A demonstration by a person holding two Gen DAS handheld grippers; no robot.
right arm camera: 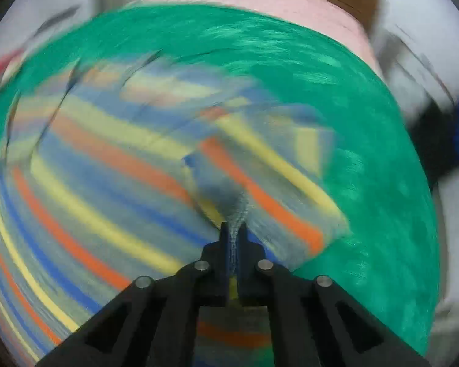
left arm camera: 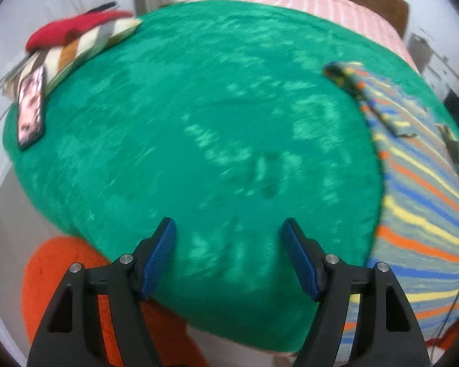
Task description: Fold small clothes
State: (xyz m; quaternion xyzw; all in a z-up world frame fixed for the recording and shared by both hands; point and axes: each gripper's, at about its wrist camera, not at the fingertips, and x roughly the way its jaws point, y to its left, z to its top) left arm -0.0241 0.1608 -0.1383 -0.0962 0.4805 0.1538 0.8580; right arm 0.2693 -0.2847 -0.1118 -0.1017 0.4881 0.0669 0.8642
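Bed covered by a green blanket (left arm camera: 183, 116), with a striped garment (left arm camera: 419, 214) lying along its right edge, a striped pillow (left arm camera: 85, 46) at its far left corner, a phone (left arm camera: 30, 107) beside that.

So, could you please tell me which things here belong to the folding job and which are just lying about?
Job: striped garment, right gripper shut on it, left gripper open, green blanket.
Lying about: phone, striped pillow, red cloth.

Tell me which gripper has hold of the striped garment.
The right gripper: its jaws are shut on a pinch of the striped garment. The left gripper is open over the green blanket, holding nothing.
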